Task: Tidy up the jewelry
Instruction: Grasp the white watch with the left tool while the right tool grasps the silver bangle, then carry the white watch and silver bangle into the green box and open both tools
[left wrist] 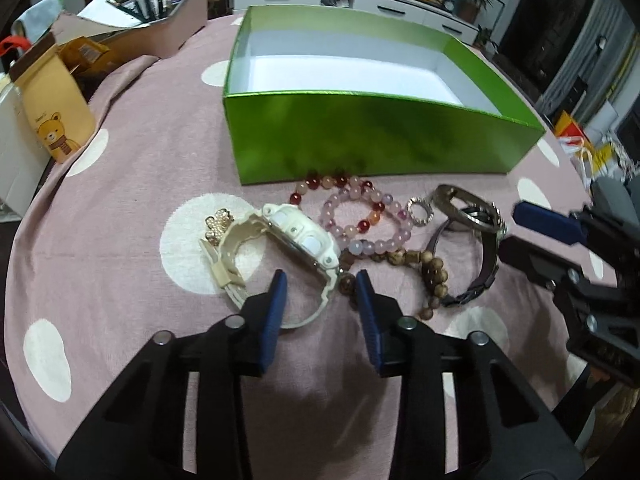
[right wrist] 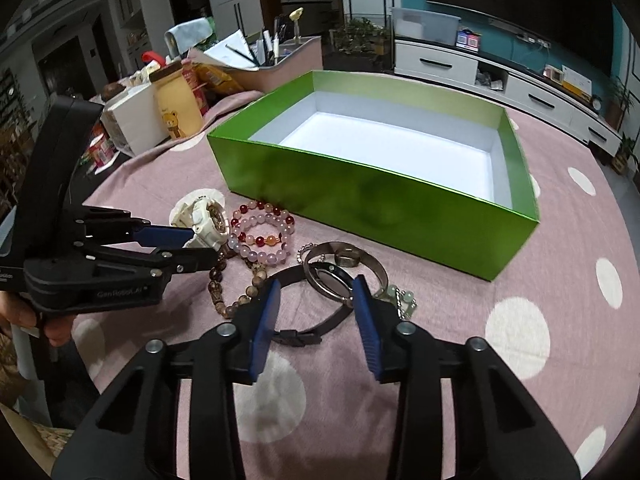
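An open green box with a white inside stands on the pink dotted cloth. In front of it lies a pile of jewelry: a white watch, pink and red bead bracelets, a brown wooden bead bracelet, a sparkly ring and a dark-strapped metal watch. My left gripper is open low over the white watch, its fingers straddling the strap. My right gripper is open over the dark-strapped watch, with case and strap between its fingers. Neither pair of pads visibly presses.
A pearl clip lies left of the white watch. Pale green beads lie just right of my right gripper. A yellow bear bag, a white carton and a cardboard holder with pens crowd the table's far left.
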The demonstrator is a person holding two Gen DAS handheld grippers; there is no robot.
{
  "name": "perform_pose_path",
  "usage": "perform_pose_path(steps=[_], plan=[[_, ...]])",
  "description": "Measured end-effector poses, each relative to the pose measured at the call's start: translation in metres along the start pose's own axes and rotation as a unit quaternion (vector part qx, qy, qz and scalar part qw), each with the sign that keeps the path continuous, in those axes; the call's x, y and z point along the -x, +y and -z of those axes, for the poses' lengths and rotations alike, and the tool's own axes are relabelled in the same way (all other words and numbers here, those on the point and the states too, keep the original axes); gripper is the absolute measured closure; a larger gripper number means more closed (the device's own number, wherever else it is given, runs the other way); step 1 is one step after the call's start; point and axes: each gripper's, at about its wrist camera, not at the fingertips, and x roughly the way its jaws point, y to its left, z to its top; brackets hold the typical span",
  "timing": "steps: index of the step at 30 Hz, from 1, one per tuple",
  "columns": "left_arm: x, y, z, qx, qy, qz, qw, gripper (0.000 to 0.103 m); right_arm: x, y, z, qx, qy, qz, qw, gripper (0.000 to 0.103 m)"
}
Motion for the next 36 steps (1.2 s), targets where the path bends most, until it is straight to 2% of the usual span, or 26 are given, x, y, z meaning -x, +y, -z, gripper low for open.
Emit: perform_pose_path(steps=[2, 8, 14, 18, 20, 23, 27, 30, 36], plan=[[-0.002, 0.0, 0.001, -0.004, 0.005, 0.005, 1.0, 0.084, -0.004, 0.003, -0.002, 0.014, 0.004, 0.002, 1.0, 0.07], [0.0, 0.003, 0.003, 0.002, -0.002, 0.025, 0.9997, 0.093, -0.016, 0.009, -0.006, 0.054, 0.017, 0.011, 0.998, 0.076], [0.005, 0.016, 0.003, 0.049, -0.02, 0.052, 0.9973, 0.094, -0.023, 0.015, -0.01, 0.109, 0.034, 0.026, 0.993, 0.087], [0.009, 0.02, 0.005, 0.066, -0.026, 0.066, 0.9953, 0.094, -0.026, 0.024, -0.011, 0.164, 0.043, 0.05, 0.984, 0.097], [0.012, 0.021, 0.005, 0.071, -0.029, 0.069, 0.9947, 0.094, -0.024, 0.028, -0.01, 0.188, 0.039, 0.058, 0.98, 0.099], [0.017, 0.022, 0.006, 0.076, -0.034, 0.074, 0.9938, 0.094, -0.015, 0.026, -0.012, 0.18, 0.024, 0.047, 0.982, 0.099], [0.026, 0.022, 0.004, 0.08, -0.043, 0.079, 0.9928, 0.094, 0.011, 0.005, -0.021, 0.116, -0.017, 0.017, 0.993, 0.099], [0.034, 0.021, 0.001, 0.075, -0.054, 0.08, 0.9925, 0.094, 0.028, -0.005, -0.026, 0.085, -0.042, 0.002, 0.996, 0.099], [0.05, 0.013, -0.022, 0.057, -0.079, 0.078, 0.9922, 0.094, 0.051, -0.015, -0.042, 0.069, -0.087, 0.017, 0.994, 0.099]])
